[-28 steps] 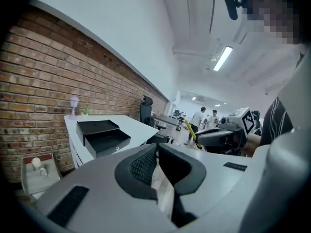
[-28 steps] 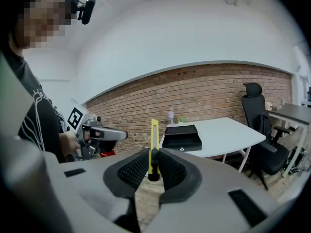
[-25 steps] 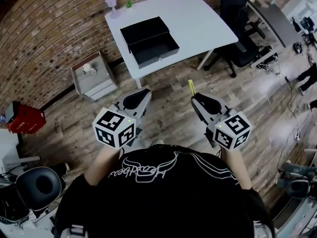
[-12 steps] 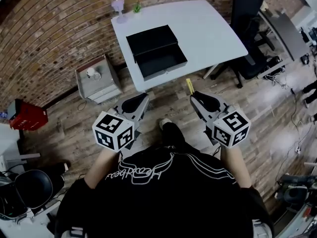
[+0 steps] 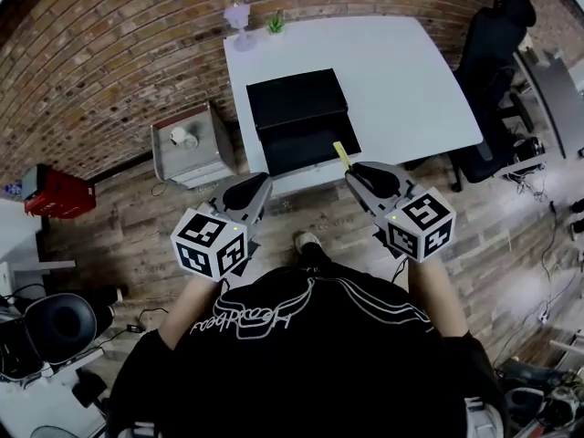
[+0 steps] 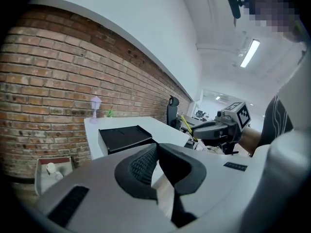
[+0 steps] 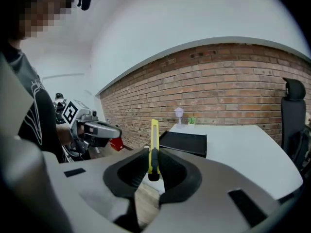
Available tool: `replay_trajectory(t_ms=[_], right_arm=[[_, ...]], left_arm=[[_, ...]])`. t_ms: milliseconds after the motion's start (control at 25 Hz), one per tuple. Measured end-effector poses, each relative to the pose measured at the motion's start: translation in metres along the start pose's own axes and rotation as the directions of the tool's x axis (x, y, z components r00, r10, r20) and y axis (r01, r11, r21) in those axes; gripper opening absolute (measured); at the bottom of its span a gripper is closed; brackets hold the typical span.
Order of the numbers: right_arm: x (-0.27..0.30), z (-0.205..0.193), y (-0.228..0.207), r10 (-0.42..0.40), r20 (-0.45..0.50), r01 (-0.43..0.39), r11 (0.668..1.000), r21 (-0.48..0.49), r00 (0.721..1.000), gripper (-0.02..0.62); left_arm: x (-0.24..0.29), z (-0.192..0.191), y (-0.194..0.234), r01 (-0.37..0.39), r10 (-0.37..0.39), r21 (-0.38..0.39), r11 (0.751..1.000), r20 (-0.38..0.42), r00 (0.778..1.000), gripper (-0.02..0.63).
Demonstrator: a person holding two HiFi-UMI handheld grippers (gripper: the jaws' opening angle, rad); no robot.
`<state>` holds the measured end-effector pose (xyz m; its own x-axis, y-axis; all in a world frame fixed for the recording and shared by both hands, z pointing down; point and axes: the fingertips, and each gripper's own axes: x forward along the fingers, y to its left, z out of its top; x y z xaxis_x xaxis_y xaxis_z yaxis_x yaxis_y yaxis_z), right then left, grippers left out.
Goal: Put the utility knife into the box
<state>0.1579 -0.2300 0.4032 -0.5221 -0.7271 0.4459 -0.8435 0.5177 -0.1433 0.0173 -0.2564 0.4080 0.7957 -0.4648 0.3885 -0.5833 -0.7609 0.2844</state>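
The right gripper (image 5: 351, 168) is grasping the yellow utility knife (image 5: 340, 154). In the right gripper view both black pads are pressing on the sides of the knife. The knife is standing on its edge between them, and its long end is sticking out past the jaw tips toward the far side. The knife is not yet in the box. In the head view its far end is showing against the near right corner of the black box (image 5: 306, 149), but whether it is really above the box I cannot tell.

The left gripper (image 5: 263, 181) is holding nothing. Its jaws are clenched, the pads meeting at the tips, and only the floor is showing through the small gap behind them. It is pointing toward the near left side of the box.

The box is lying open on the near left part of the white table (image 5: 406, 71), with its lid behind it on the far side. A small purple lamp (image 5: 239, 16) and a little green plant (image 5: 276, 24) are standing at the far left corner of the table, by the brick wall (image 5: 109, 53). A grey cabinet (image 5: 187, 149) is standing on the wooden floor (image 5: 128, 235) just left of the table, and a black chair (image 5: 493, 62) is at the right.
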Motion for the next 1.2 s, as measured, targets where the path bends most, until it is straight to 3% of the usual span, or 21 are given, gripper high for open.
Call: replay_trajectory(t_ms=[320, 600, 960, 1200], right_arm=[[0.053, 0.001, -0.035, 0.062, -0.119, -0.073, 0.993, -0.089, 0.991, 0.069], [0.101, -0.014, -0.047, 0.113, -0.238, -0.157, 0.972, -0.174, 0.965, 0.069], [0.153, -0.045, -0.052, 0.189, -0.358, -0.283, 0.931, -0.230, 0.914, 0.069], [0.183, -0.071, -0.051, 0.167, -0.474, -0.343, 0.885, -0.315, 0.865, 0.070]], left_arm=[[0.023, 0.019, 0.022, -0.060, 0.060, -0.023, 0.998, 0.028, 0.998, 0.038], [0.030, 0.020, 0.045, -0.133, 0.135, -0.064, 0.989, 0.029, 0.990, 0.038], [0.034, 0.009, 0.070, -0.228, 0.232, -0.120, 0.966, 0.023, 0.972, 0.038], [0.031, -0.011, 0.081, -0.268, 0.273, -0.164, 0.949, 0.008, 0.962, 0.038]])
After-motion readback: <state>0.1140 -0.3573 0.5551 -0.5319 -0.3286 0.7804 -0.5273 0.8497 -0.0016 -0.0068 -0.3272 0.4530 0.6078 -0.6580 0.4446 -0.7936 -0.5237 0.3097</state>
